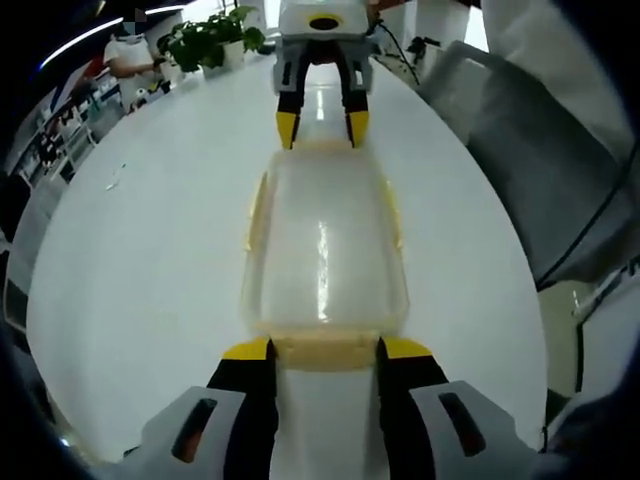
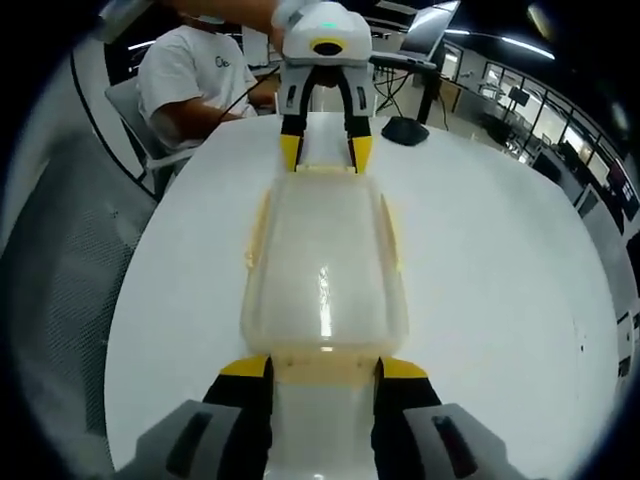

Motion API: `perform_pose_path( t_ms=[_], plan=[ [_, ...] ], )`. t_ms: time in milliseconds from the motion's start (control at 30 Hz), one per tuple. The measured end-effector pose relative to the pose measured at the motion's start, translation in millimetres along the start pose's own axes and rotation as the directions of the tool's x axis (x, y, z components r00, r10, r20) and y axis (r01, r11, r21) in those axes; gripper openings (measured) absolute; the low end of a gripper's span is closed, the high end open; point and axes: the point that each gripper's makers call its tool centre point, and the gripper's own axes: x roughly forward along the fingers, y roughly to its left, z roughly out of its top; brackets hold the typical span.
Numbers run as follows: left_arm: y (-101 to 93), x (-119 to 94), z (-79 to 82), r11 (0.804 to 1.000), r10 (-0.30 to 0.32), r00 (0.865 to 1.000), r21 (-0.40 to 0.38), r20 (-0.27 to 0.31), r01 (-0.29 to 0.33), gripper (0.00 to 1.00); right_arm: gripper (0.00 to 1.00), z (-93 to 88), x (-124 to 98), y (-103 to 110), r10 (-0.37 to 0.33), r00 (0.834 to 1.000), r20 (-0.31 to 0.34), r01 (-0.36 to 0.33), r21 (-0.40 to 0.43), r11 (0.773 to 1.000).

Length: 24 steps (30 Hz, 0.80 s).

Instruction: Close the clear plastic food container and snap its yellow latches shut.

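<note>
- Looking down my left gripper [image 1: 325, 352], the jaws sit spread on either side of the near end latch [image 1: 325, 350] of the container [image 1: 325, 250], tips right at it, not clamped on anything I can tell.
- Same from the right gripper [image 2: 324, 368]: jaws apart, straddling its own end latch [image 2: 324, 362].
- The container lies lengthwise between the two grippers on the white table [image 1: 150, 260], lid [image 2: 324, 260] already down.
- Side latches [image 1: 257, 210] look flat, but too hazy to swear they're snapped.
- My guess: closing's done, end latches are what's left.
</note>
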Motion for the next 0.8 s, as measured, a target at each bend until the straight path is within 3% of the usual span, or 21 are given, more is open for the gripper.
perform_pose_path(
  t_ms=[100, 400, 800],
  plan=[
    [-4.5, -3.7, 5.6, 1.000, -0.006, 1.000, -0.012, 0.003, 0.006, 0.37, 0.36, -1.1, -4.6, 1.9, 0.012, 1.000, -0.018, -0.012, -0.005, 1.000],
    [-8.2, -26.2, 23.1, 1.000, 0.018, 1.000, -0.022, 0.012, -0.018, 0.37, 0.36, 11.6, -34.1, 2.3, 0.013, 1.000, 0.010, -0.012, -0.031, 0.999],
    [-18.1, -50.7, 49.2, 0.999, 0.033, 0.999, -0.014, -0.018, -0.033, 0.37, 0.36, 23.8, -71.9, 13.5, 0.016, 0.999, 0.047, -0.014, -0.028, 1.000]
  ],
)
